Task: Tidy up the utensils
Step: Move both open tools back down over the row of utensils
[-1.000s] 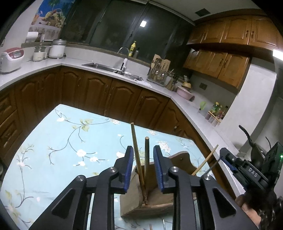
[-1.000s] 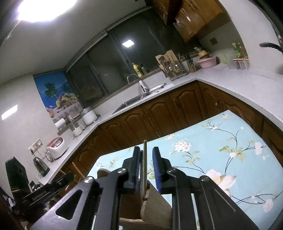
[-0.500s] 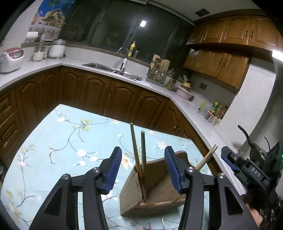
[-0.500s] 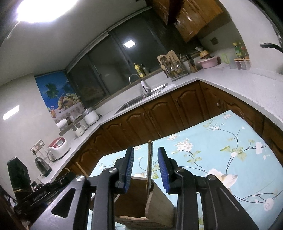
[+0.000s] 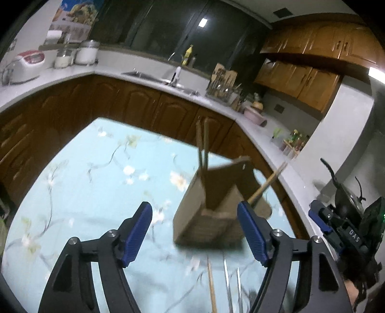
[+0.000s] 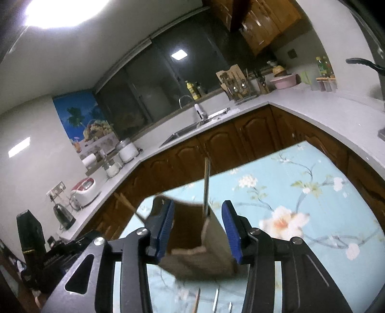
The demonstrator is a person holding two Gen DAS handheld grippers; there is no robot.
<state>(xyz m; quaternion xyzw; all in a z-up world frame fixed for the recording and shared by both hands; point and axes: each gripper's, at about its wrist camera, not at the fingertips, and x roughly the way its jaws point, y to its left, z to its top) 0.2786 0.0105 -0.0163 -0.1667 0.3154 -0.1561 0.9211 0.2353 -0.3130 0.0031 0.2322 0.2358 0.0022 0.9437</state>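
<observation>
With chopsticks (image 5: 201, 144) already standing in the wooden holder (image 5: 211, 211) at centre frame, both the left gripper (image 5: 195, 231) and right gripper (image 6: 198, 228) are opening, empty, while loose utensils (image 5: 225, 281) on the tablecloth (image 5: 96, 192) at bottom remain.

We record a dim kitchen lit by a ceiling lamp (image 6: 57, 12) that glares white; its panel reflects in the dark window (image 5: 202, 22). Motion blur smears the tablecloth (image 5: 96, 183) and wooden holder (image 5: 214, 204). Fisheye bending and black vignetting mark all edges.
</observation>
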